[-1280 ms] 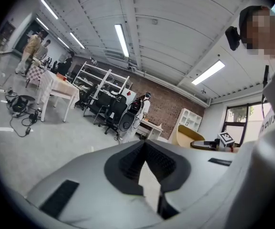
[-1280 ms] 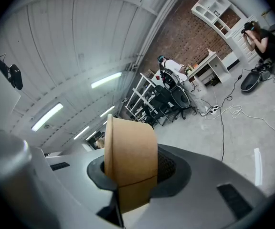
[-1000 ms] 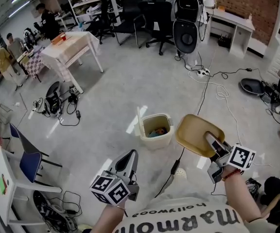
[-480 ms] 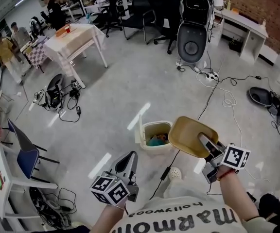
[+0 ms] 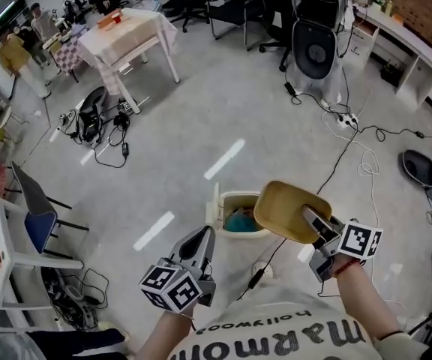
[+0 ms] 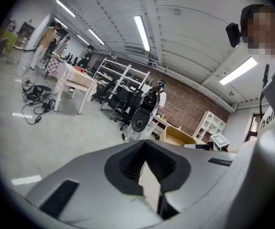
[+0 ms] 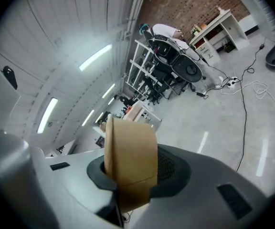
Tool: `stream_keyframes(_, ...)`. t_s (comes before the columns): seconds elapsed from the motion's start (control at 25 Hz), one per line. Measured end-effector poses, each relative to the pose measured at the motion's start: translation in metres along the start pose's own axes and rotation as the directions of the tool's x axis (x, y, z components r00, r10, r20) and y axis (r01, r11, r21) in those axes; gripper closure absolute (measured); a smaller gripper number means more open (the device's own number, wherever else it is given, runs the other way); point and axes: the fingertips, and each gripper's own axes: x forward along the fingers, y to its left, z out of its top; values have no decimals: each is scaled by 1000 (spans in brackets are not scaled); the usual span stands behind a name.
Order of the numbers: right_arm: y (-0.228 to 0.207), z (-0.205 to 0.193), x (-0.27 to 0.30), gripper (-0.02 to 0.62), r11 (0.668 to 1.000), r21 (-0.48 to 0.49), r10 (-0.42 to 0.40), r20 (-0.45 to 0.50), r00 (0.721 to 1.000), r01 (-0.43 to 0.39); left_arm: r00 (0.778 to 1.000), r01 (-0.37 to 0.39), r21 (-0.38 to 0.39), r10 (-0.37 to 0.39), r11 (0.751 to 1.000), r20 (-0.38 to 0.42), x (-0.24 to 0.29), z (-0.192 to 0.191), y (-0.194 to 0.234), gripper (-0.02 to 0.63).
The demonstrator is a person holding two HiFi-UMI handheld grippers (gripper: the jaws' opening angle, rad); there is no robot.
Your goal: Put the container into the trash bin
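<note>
Compared with a second ago, the container [image 5: 287,208] is seen closer to the trash bin [image 5: 235,195]. Then a strip of bare floor [image 5: 201,126] lay between them in the head view; now the container's near edge overlaps the bin's right rim. It is carried tilted, with its hollow side turned up and toward the bin. The right gripper [image 5: 315,223] is clamped on the container's rim, with one jaw inside the wall and one outside, as is confirmed in the right gripper view. The left gripper [image 5: 201,240] is kept just in front of the body, its jaws drawn together to a point with nothing between them. The bin stands open, with some rubbish already inside. The approach is judged nearly complete. The container must still be brought fully over the opening before it is let go.
</note>
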Motion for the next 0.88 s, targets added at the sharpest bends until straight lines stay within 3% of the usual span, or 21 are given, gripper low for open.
stream_keyframes(0.32,-36,5,43,488,1000,23,11,-102,995,-9,998,-55,-31,55,998,-5,33,-9,15,618)
stream_keyframes(0.88,-89,-22,91,488,993,114,3,-259,966,27,985,-143,-55,137,988,-103,63,-24,36,618)
